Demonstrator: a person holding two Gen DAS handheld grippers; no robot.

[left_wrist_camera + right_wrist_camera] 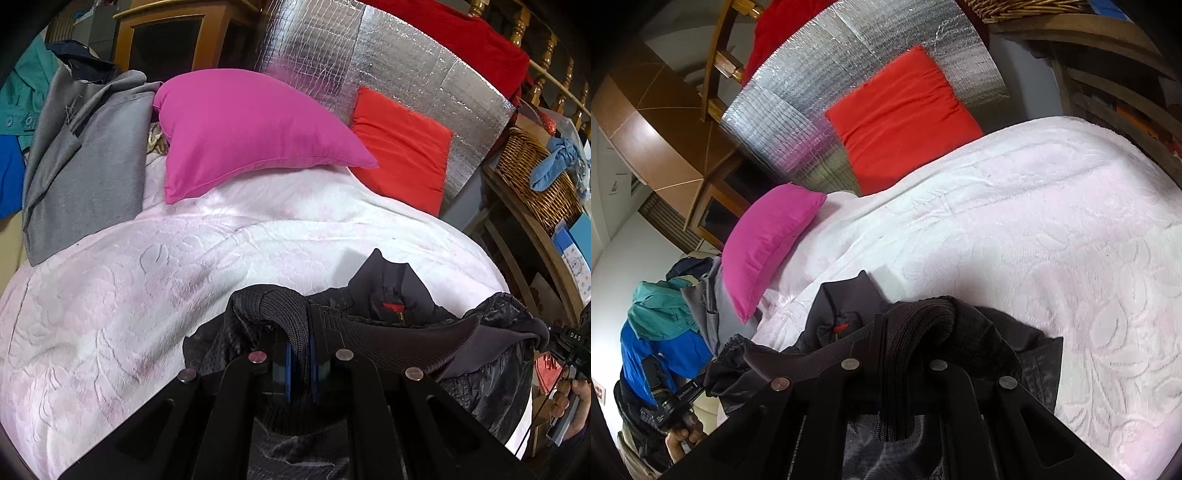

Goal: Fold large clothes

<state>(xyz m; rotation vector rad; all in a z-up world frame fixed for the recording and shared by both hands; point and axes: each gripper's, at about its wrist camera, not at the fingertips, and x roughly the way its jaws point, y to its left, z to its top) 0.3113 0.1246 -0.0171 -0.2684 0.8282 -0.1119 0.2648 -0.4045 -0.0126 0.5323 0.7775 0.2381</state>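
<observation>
Hidden: I see my left gripper (300, 354) and right gripper (903, 373) each clamped on a ribbed cuff of the dark jacket (388, 295), its lower part cut off | Place: jacket bunched over the pale pink bedspread (110, 295) near edge | Count: 2 cushions, pink cushion (243, 129), red cushion (402, 147); 1 wicker basket (532, 177)

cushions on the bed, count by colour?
Pink cushion: 1
Red cushion: 1
Total: 2
</observation>
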